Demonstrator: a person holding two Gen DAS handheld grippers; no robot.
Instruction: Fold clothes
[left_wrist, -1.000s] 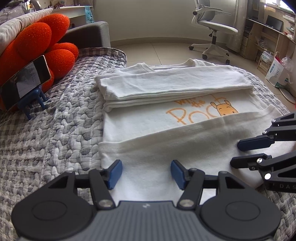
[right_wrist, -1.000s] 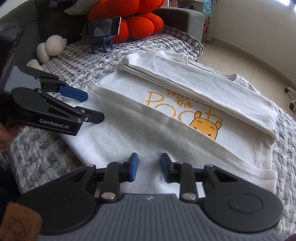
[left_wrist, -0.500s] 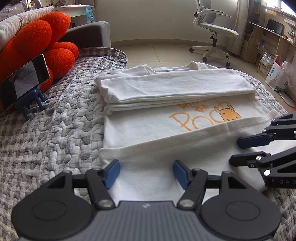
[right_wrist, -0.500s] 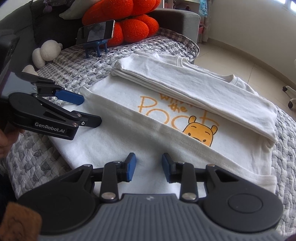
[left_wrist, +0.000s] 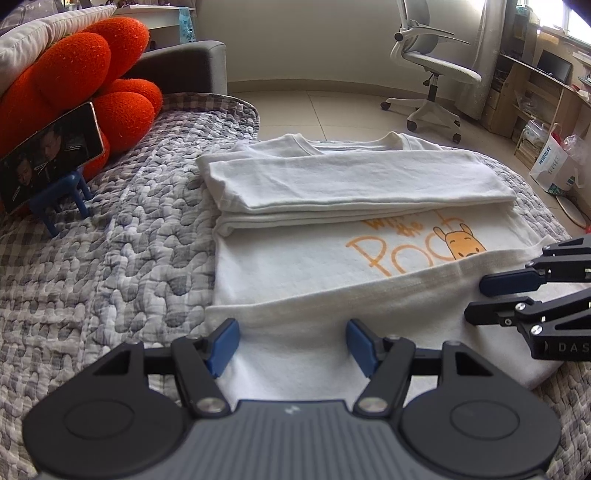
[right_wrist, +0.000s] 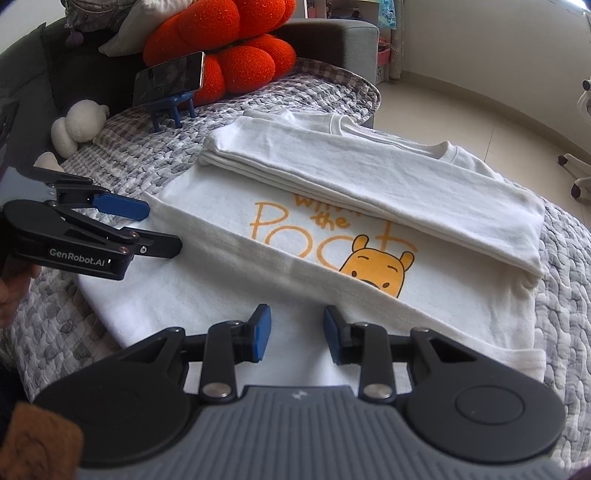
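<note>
Now, from your left claw's camera, your left claw (left_wrist: 291, 343) hangs over the near edge of the shirt (left_wrist: 295, 266). Its two blue pads (left_wrist: 223, 345) are wide apart and hold nothing. The shirt is white and lies flat on the gray quilt (left_wrist: 110, 258). Its far side is folded over into a long thick band, and its near side is folded up into a flap. Between the two folds you can see orange letters and a yellow bear (left_wrist: 463, 242). Your right claw (left_wrist: 476, 301) comes in from the right, just above the flap. Its pads sit a little apart with nothing between them. A phone (left_wrist: 50, 155) stands on a small blue stand at the left, in front of a big orange cushion (left_wrist: 85, 81). A white chair (left_wrist: 432, 70) stands on the floor past the bed.

Next, from your right claw's camera, your right claw (right_wrist: 295, 338) is over the near flap of the shirt (right_wrist: 369, 184). Its pads are apart and empty. Your left claw (right_wrist: 159, 230) reaches in from the left, over the shirt's left end. Its pads are open too, one above the other. The bear (right_wrist: 376, 267) peeks out above the flap's edge. The phone (right_wrist: 170, 75) and the cushion (right_wrist: 229, 40) sit at the far side of the quilt (right_wrist: 147, 147). A small white plush toy (right_wrist: 79, 123) rests near the sofa at the left.
</note>
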